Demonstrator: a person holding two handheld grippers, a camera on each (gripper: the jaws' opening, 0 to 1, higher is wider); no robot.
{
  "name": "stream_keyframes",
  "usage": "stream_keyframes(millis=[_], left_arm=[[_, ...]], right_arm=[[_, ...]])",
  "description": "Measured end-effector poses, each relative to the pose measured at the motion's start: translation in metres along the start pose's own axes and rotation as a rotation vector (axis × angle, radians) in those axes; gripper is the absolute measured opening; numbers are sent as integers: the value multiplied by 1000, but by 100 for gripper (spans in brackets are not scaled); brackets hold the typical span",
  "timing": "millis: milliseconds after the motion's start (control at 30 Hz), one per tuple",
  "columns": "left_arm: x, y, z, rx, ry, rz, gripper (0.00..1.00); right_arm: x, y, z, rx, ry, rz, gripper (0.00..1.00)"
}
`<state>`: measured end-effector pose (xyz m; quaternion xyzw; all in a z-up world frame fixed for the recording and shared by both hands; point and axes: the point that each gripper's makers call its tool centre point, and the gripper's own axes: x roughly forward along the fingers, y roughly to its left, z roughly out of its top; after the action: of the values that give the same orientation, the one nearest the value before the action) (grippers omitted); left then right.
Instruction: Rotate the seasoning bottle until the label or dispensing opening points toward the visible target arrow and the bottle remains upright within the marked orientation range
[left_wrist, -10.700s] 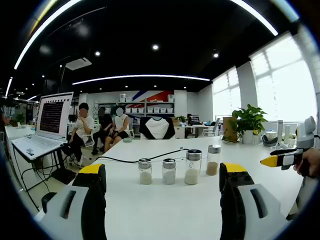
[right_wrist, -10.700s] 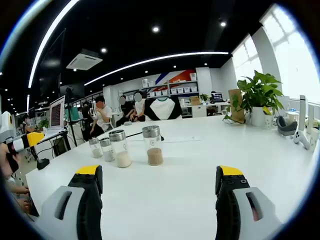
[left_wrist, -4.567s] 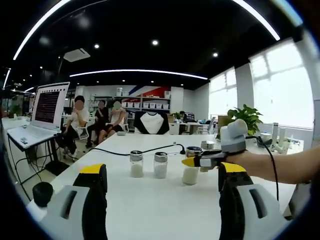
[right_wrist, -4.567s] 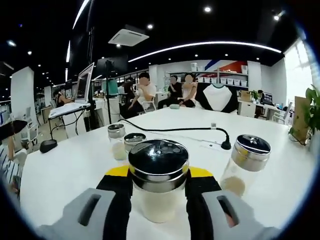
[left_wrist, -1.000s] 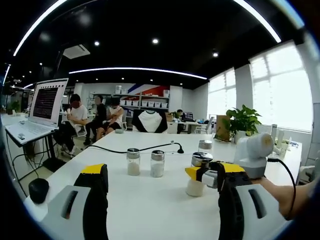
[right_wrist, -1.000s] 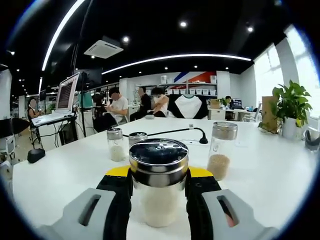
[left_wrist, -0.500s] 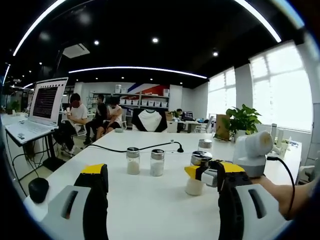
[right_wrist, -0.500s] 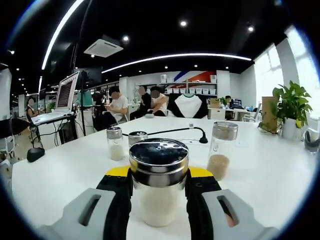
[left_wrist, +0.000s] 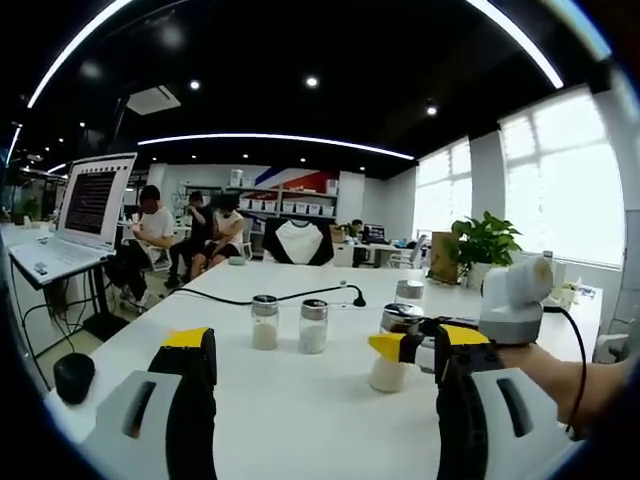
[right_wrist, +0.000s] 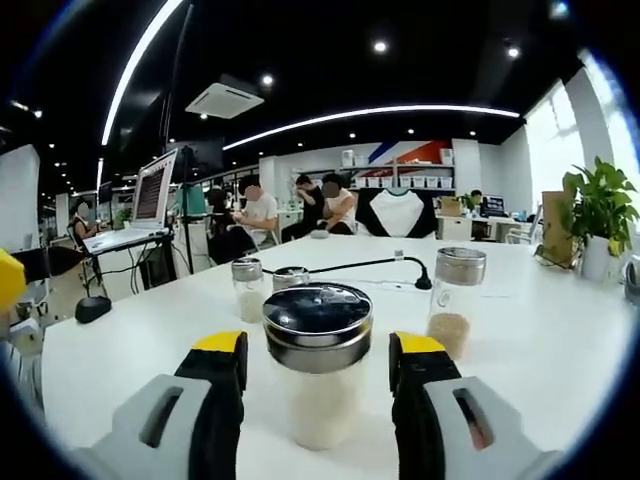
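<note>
The seasoning bottle, glass with white grains and a perforated steel lid, stands upright on the white table. My right gripper is open, one jaw on each side of the bottle with a small gap at both. In the left gripper view the same bottle stands at centre right with the right gripper reaching around it from the right, held by a hand. My left gripper is open and holds nothing, well back from the bottles.
A taller bottle of brown grains stands just right of it, and two small shakers stand behind left. A black cable crosses the table. A laptop is at far left and a plant at right. People sit at the back.
My right gripper's jaws, closed on the seasoning bottle half a second ago, have spread apart and let it go. The bottle stays upright. The left gripper has barely moved.
</note>
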<state>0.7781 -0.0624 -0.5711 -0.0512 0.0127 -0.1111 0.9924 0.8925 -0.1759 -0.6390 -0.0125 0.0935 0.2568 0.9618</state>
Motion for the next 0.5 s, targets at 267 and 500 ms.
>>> stream_keyframes(millis=[267,500], left_arm=[[-1,-4,0,-4,-5,-13,95],[-3,-2,2,-8,-7,-6,95]], right_arm=[[-8,7,9,-50,-47,127,66],[-11,11,9,-46,-36,221,67]])
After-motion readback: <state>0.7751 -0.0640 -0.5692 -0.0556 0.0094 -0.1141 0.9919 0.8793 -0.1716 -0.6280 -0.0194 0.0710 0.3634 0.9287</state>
